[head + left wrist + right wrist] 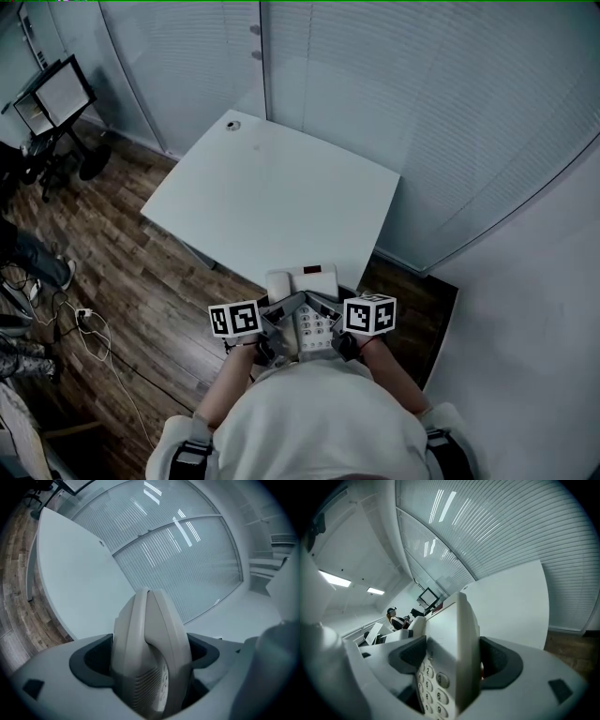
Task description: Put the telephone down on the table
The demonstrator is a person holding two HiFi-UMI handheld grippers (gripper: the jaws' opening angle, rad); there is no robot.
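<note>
A light grey desk telephone (305, 298) with its handset on the left and a keypad hangs in the air close to my body, short of the near edge of the white table (272, 192). My left gripper (272, 330) is shut on its handset side (147, 658); the dark pads (91, 660) press both faces. On the keypad side (450, 658), my right gripper (330, 328) is shut too, with number keys showing between its pads (499, 660).
The square white table stands ahead against a glass wall with blinds (422, 103). Wooden floor (122, 272) lies to the left, with cables (89, 328) and a monitor stand (52, 103). A person (396, 618) sits far off in the right gripper view.
</note>
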